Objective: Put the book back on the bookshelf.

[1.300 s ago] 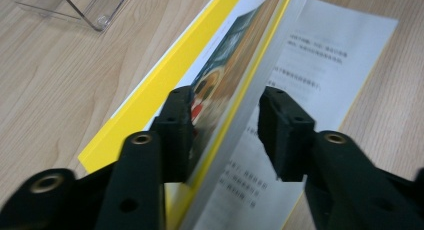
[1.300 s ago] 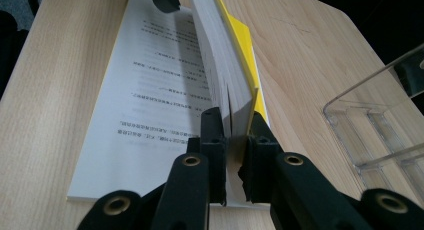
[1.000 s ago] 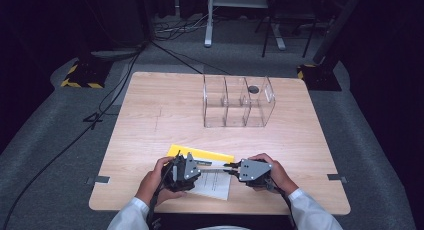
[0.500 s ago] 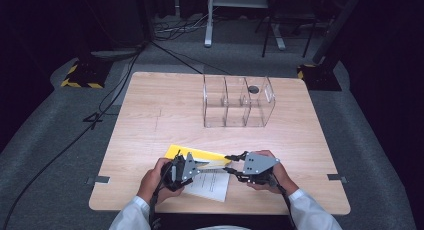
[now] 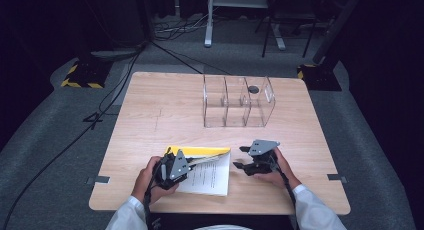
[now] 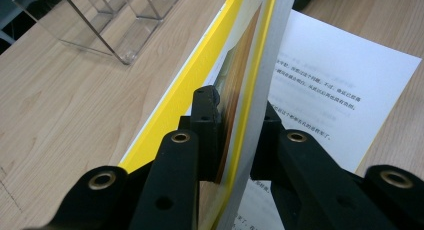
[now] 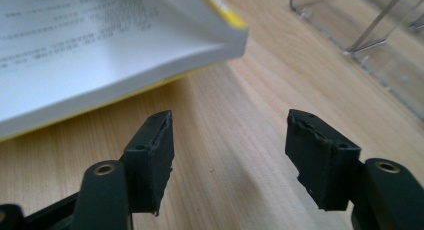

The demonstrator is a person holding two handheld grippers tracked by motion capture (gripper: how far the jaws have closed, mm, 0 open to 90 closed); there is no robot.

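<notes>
Now the left hand-held gripper (image 6: pixel 227 140) is clamped on the yellow book's (image 5: pixel 202 151) lifted cover, right hand-held gripper (image 7: pixel 230 157), jaws just opening, empty beside it; page-turning unfinished.

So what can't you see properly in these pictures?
- Book print: too small in the high view, blurred in the right gripper view.
- Book cover: edge-on in the left gripper view, picture unreadable.
- Clear organizer: cut off by the edge in both gripper views.
- Left gripper tips: hidden by its plate in the high view.
</notes>
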